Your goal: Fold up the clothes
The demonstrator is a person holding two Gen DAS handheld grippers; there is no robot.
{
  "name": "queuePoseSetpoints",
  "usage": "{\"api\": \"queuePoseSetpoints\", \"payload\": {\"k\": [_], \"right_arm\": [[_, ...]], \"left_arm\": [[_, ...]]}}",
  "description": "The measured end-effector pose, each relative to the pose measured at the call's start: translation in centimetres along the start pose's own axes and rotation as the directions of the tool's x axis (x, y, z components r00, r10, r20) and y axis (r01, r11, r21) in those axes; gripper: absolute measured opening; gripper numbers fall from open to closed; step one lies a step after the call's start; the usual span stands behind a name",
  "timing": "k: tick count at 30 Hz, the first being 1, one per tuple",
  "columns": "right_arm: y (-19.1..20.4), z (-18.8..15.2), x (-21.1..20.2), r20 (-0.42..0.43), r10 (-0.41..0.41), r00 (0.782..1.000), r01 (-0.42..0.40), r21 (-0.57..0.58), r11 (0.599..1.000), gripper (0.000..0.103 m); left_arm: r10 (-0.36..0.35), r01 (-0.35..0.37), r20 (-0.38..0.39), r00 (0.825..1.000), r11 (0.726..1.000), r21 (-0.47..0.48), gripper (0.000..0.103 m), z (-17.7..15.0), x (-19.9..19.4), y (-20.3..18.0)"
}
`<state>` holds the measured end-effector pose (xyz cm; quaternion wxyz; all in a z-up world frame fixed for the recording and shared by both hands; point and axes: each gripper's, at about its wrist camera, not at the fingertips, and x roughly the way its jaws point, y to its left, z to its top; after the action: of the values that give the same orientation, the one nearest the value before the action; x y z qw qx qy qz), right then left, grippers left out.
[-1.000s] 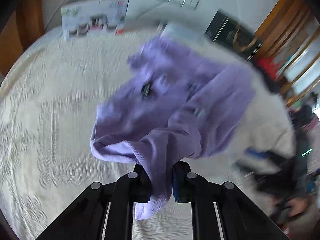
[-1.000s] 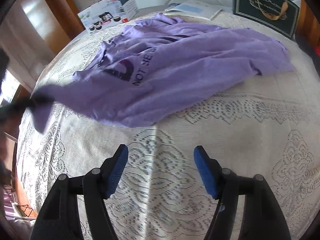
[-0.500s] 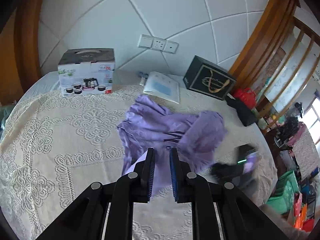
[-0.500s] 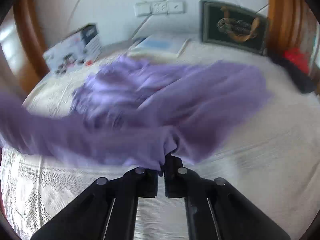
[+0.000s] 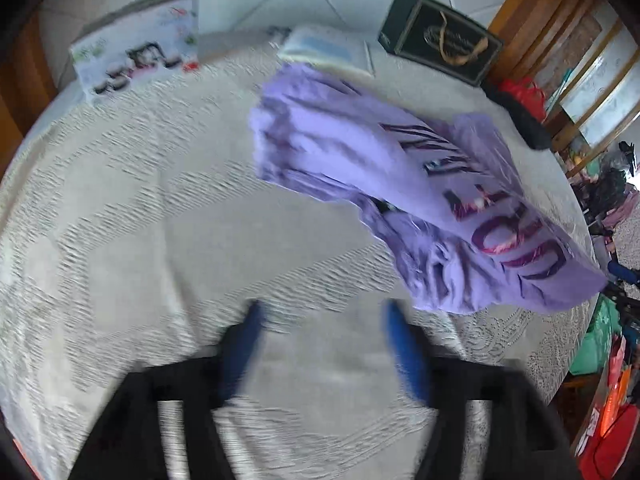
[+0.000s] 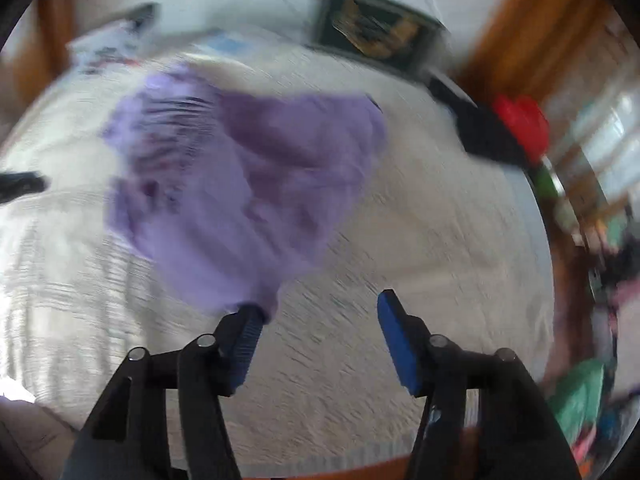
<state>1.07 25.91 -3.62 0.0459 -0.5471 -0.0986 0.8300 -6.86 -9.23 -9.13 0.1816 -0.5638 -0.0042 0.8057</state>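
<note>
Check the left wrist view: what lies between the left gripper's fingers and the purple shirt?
Only bare lace tablecloth. In the left wrist view the left gripper, opening with nothing between its fingers, stands apart from the purple shirt, which lies crumpled up and to the right.

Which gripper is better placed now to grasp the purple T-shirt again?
Right. The right gripper, jaws opening, has the purple T-shirt at its left finger; the left gripper, also opening, faces bare tablecloth.

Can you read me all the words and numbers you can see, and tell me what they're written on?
None can be read for sure.
Purple shirt: big dark purple letters, bent by folds and blurred; no whole word reads.
White box: pictures and print, too blurred.
Black box: gold emblem, its writing too small.
Right wrist view: all blurred.
</note>
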Motion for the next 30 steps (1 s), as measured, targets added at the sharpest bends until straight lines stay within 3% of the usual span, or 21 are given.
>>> {"api": "queuePoseSetpoints", "payload": {"k": [3, 7, 11, 13, 14, 16, 17, 18, 21, 24, 25, 26, 28, 30], "right_arm": [[-2.9, -1.4, 2.3, -0.036, 0.064, 0.997, -0.061, 0.072, 0.996, 0.057], [-6.4, -2.3, 4.4, -0.06, 0.108, 0.992, -0.099, 0.136, 0.986, 0.057], [-8.3, -3.3, 5.6, -0.051, 0.213, 0.976, -0.205, 0.129, 0.97, 0.06], [-7.6, -3.5, 6.4, -0.055, 0.258, 0.964, -0.252, 0.1, 0.963, 0.061], [-7.0, -3.7, 6.8, -0.053, 0.275, 0.96, -0.271, 0.085, 0.959, 0.061], [-5.2, -3.6, 7.8, -0.044, 0.314, 0.948, -0.311, 0.062, 0.948, 0.061], [-4.3, -3.5, 8.2, -0.037, 0.333, 0.942, -0.331, 0.054, 0.942, 0.061], [-3.4, -3.3, 8.6, -0.027, 0.356, 0.934, -0.354, 0.05, 0.934, 0.061], [-0.6, -2.7, 9.2, 0.0, 0.433, 0.901, -0.433, 0.037, 0.901, 0.061], [0.7, -1.9, 10.0, 0.025, 0.356, 0.934, -0.356, 0.026, 0.934, 0.061], [0.6, -1.3, 9.8, 0.042, 0.344, 0.938, -0.345, 0.024, 0.938, 0.029], [0.4, -0.6, 9.6, 0.056, 0.329, 0.943, -0.331, 0.019, 0.944, 0.005], [-0.1, 1.2, 7.8, 0.117, 0.213, 0.97, -0.21, -0.038, 0.977, 0.005], [-1.2, 3.1, 3.5, 0.243, 0.122, 0.962, -0.098, -0.108, 0.989, 0.005]], "left_arm": [[0.01, -0.01, -0.012, 1.0, 0.999, 0.04, 0.087, -0.2, 2.0, -3.6], [0.093, -0.095, 0.02, 0.995, 0.99, 0.104, 0.087, 0.9, 4.7, -7.8], [0.112, -0.112, 0.001, 0.994, 0.988, 0.104, 0.087, 2.4, 7.4, -9.9], [0.138, -0.134, -0.024, 0.99, 0.985, 0.112, 0.082, 2.5, 8.7, -10.5], [0.142, -0.138, -0.032, 0.989, 0.985, 0.107, 0.066, 2.5, 8.9, -10.7], [0.145, -0.14, -0.044, 0.988, 0.986, 0.094, 0.055, 2.3, 9.2, -10.9], [0.138, -0.134, -0.044, 0.989, 0.988, 0.081, 0.031, 2.4, 8.9, -11.0], [0.128, -0.125, -0.043, 0.991, 0.99, 0.066, 0.02, 2.5, 8.4, -11.0], [0.111, -0.11, -0.021, 0.994, 0.994, 0.023, 0.015, 2.7, 6.9, -10.9], [0.126, -0.126, 0.041, 0.991, 0.992, -0.02, 0.014, 2.8, 3.9, -9.9], [0.132, -0.13, 0.062, 0.989, 0.991, -0.035, 0.014, 2.8, 2.9, -9.6], [0.141, -0.137, 0.089, 0.986, 0.989, -0.047, 0.014, 2.8, 1.4, -9.1], [0.158, -0.149, 0.142, 0.977, 0.986, -0.07, 0.014, 2.9, -1.7, -8.0], [0.157, -0.144, 0.181, 0.971, 0.986, -0.082, 0.014, 3.1, -4.5, -7.1]]}}
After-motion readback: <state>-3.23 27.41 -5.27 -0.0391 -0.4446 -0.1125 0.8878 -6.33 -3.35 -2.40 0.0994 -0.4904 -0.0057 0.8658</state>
